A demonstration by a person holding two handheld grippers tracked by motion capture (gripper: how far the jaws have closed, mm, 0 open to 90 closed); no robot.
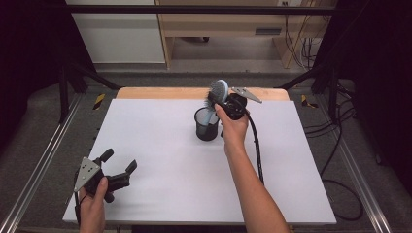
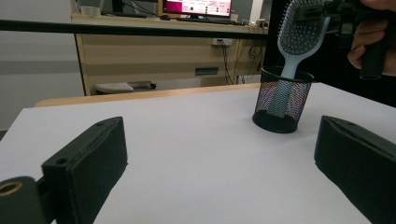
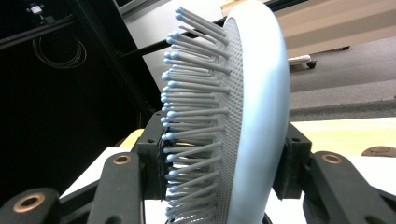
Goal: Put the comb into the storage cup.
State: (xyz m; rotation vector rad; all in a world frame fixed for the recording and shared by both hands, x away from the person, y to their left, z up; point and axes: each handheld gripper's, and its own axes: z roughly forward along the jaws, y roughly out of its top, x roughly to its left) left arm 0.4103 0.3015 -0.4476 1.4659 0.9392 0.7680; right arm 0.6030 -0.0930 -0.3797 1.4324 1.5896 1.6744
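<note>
Your right gripper (image 1: pixel 224 99) is clamped on the head of the pale blue plastic paddle hairbrush (image 1: pixel 217 95), one black jaw pressing on the bristle side and the other on the smooth back, as the right gripper view shows close up (image 3: pixel 243 116). The brush stands nearly upright with its long axis close to vertical: the oval head is at the top, leaning slightly off plumb, and the handle points down into the round black wire-mesh cup (image 1: pixel 207 124). In the left gripper view you can see the handle (image 2: pixel 288 70) passing the cup's rim (image 2: pixel 286 74) and showing through the mesh inside. The bristles (image 3: pixel 187 116) point sideways, toward the dark left side of the right gripper view, and face the camera in the left gripper view. The cup sits upright on the white table top (image 1: pixel 160 145), a little right of its middle and toward the far edge.

Your left gripper (image 1: pixel 112 167) rests low near the table's near left corner, well apart from the cup. Its two black jaws stand wide apart with nothing between them, only bare table visible in the gap.
</note>
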